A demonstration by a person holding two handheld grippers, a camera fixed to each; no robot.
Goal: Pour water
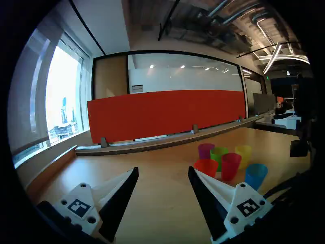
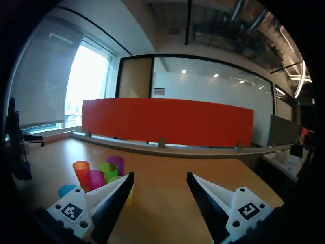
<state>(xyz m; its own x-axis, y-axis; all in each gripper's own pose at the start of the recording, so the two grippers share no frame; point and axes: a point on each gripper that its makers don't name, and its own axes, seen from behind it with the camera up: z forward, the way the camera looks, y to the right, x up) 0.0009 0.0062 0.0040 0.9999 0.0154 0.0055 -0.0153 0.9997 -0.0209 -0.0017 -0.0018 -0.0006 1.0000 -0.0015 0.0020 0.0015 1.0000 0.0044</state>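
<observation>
left gripper view puts the cluster of cups (image 1: pixel 227 162) at about 2 o'clock from the left gripper (image 1: pixel 163 170), just past the tip of its right-hand finger, on the wooden desk (image 1: pixel 162 195). an orange cup (image 1: pixel 206 166) stands nearest that fingertip, with a red cup (image 1: pixel 230 166) and a blue cup (image 1: pixel 256 175) beside it and purple, green and yellow ones behind. all are upright, long axis vertical, mouths up; whether any holds water i cannot tell.

in the right gripper view the same cluster lies at about 9 o'clock from the right gripper (image 2: pixel 160 175), partly hidden behind its left-hand finger. so the cups sit between the two tools, and neither looks clearly the nearer.

both grippers are spread wide, with bare desk in the gap; they hold nothing and touch nothing.

as a judgement, the coming move turns on swinging one tool inward toward the cluster and closing level across a cup's side. the cups stand close together, so an outer one looks the easiest to take.
</observation>
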